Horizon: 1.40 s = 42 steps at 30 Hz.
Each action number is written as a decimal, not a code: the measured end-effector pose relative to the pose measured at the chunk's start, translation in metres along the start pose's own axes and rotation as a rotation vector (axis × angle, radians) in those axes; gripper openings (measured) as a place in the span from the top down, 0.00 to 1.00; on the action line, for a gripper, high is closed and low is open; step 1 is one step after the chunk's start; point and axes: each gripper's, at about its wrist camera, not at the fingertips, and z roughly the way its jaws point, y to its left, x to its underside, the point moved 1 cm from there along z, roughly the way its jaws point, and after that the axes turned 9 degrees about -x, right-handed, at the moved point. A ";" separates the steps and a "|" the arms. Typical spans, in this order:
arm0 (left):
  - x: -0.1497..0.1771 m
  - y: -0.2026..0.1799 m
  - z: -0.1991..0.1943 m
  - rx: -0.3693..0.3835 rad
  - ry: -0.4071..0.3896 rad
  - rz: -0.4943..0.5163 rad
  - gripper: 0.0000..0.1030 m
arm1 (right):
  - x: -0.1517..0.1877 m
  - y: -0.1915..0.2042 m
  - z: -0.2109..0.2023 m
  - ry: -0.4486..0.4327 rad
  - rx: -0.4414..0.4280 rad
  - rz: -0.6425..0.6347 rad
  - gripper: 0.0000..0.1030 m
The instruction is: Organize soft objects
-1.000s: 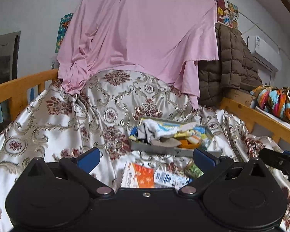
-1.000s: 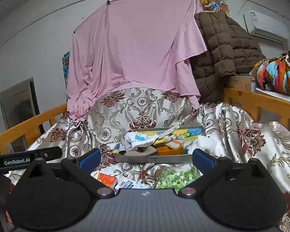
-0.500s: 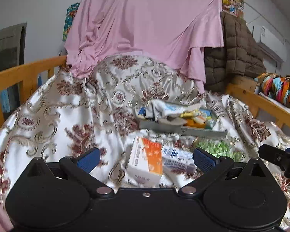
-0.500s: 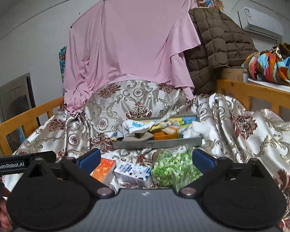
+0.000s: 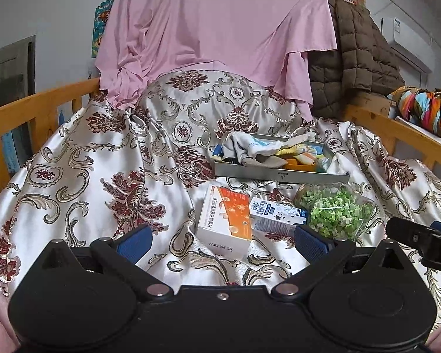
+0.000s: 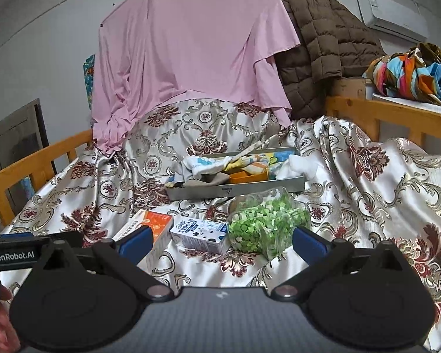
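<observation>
**Both grippers wide open above the bed, nothing held**

Left gripper (image 5: 222, 239): jaws spread wide. The blue fingertips (image 5: 134, 242) stand well apart, with the orange-and-white box (image 5: 225, 220) lying on the bed cover between them, farther ahead. No pad touches the box or the cover. Nothing is held.

Right gripper (image 6: 222, 239): jaws likewise spread wide, holding nothing. Between its blue fingertips (image 6: 308, 242), farther ahead, lie the blue-and-white carton (image 6: 200, 234) and the clear bag of green pieces (image 6: 267, 223). In the right wrist view the left fingertip overlaps the orange-and-white box; whether it touches the box cannot be told.

Item positions:
- The patterned satin bed cover (image 5: 88, 176) spreads over a bed with wooden rails (image 5: 38, 111) on both sides.
- The box, carton and bag lie in a row on the cover, left to right, each just beside the next.
- Behind this row sits a shallow grey tray (image 5: 279, 173). It holds the soft items: a white-and-blue sock (image 5: 250, 147) draped over its left part, a grey cloth piece (image 5: 264, 161), striped yellow fabric and an orange container (image 5: 300, 166).
- White tissue (image 6: 301, 166) hangs over the tray's right end.

Background: a pink sheet (image 6: 191, 44) hangs on the wall, with a brown quilted jacket (image 6: 323, 38) at its right.
</observation>
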 end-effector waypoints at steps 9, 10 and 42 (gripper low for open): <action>0.004 -0.006 0.003 -0.017 0.019 0.037 0.01 | 0.007 -0.002 0.009 0.063 0.021 0.012 0.00; 0.004 -0.006 0.003 -0.019 0.023 0.035 0.01 | 0.007 -0.002 0.010 0.070 0.024 0.008 0.00; 0.008 0.000 0.006 -0.024 0.043 0.025 0.01 | 0.011 -0.007 0.017 0.123 0.050 0.036 0.00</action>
